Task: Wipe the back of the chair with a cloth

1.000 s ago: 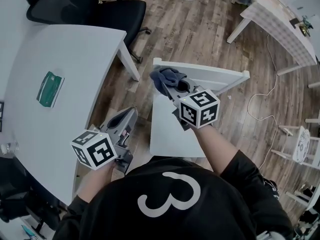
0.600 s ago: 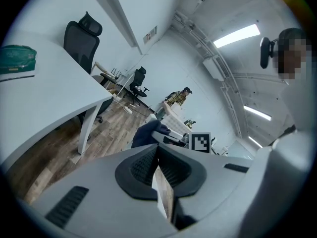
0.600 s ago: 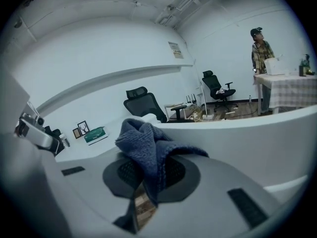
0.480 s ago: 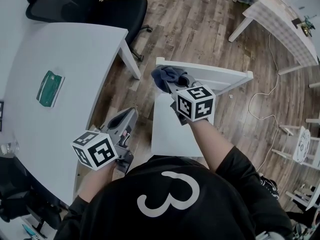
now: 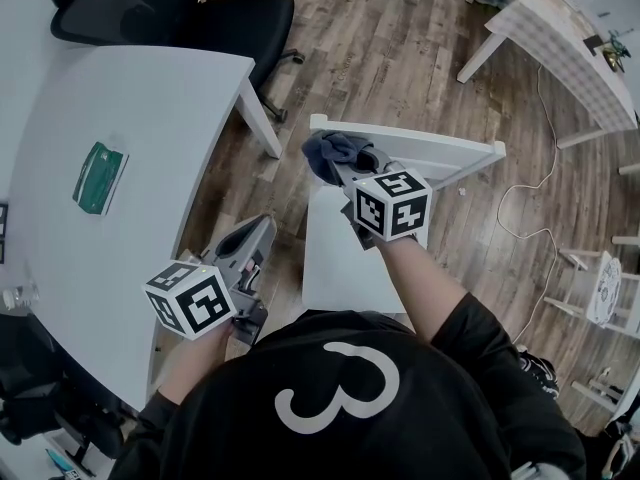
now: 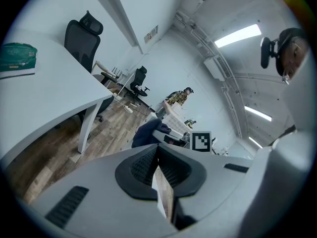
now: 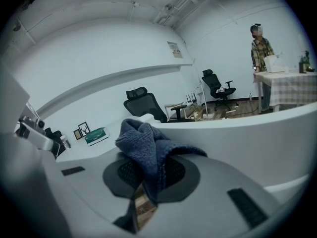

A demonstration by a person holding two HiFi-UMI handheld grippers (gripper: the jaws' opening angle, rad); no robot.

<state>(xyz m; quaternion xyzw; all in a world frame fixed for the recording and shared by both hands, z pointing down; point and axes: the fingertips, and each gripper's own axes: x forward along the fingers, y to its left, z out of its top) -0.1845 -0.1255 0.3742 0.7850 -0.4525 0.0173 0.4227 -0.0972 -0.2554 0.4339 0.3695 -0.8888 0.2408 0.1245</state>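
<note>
Cloth [image 5: 326, 150] pinched in your right gripper [image 5: 343, 168] jaws, touching left end of chair back [image 5: 440, 154]. Your left gripper [image 5: 258, 230] near, beside desk [image 5: 140, 108] edge, jaws closed, empty.

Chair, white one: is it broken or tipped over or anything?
No, nothing stands out. The white chair stands upright and looks whole. The right gripper holds a blue cloth against the left end of its back.

On my feed the cloth [image 5: 333, 152] reads dark blue; the chair [image 5: 430, 154] is plain white, same as the table [image 5: 140, 118]; floor [image 5: 400, 58] is streaky brown wood grain; the packet [image 5: 100, 176] is green; office chair [image 5: 200, 13] black; the person's shirt [image 5: 400, 408] black with a white 3.
</note>
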